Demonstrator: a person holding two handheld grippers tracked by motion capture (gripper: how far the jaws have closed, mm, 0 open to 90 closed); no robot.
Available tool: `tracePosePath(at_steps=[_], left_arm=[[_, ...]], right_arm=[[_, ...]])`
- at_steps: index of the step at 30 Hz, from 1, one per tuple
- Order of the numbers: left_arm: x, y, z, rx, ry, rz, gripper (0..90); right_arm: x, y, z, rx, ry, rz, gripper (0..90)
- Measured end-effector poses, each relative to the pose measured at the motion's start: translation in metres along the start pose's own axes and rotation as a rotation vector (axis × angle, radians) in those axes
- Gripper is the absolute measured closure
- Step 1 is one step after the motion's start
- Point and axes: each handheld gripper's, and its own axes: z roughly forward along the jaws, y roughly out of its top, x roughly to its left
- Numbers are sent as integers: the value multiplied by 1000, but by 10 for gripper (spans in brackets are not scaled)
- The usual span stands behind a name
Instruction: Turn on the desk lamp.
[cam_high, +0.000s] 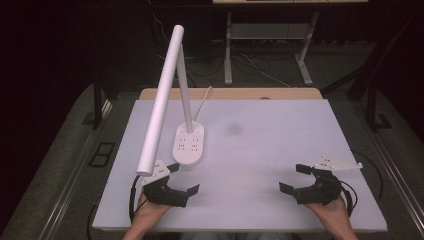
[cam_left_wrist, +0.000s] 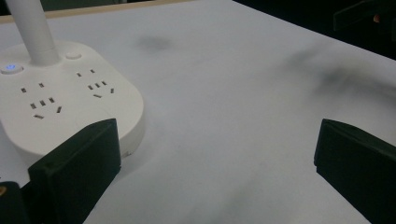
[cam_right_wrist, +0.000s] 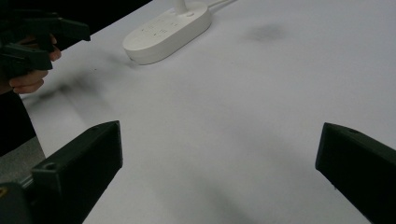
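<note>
A white desk lamp (cam_high: 170, 95) stands on the left half of the white table (cam_high: 280, 150). Its base (cam_high: 189, 144) is a flat oval with plug holes on top, and a thin pole goes up from the far end of it. The long white lamp bar leans out over the near left part of the table, high above the left gripper (cam_high: 185, 179).

The left hand (cam_high: 150, 207) comes in from the near edge and holds the left gripper low over the table, just near the lamp base. Its jaws are wide apart with nothing in them. In the left gripper view, the base (cam_left_wrist: 65, 100) sits right beside one jaw.

The right hand (cam_high: 332, 212) holds the right gripper (cam_high: 296, 179) low at the near right, well apart from the lamp. Its jaws are wide apart too, and only bare table lies between them.
</note>
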Motion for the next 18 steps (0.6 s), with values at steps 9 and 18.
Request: tracePosePath(at_steps=[9,18], left_arm=[[1,-1,0,1,-11,-1,0],[2,0,-1,1,-16,0,0]], right_arm=[[-2,-2,-6,-1,-6,9,3],[-1,-3,-6,14,-1,6,3]])
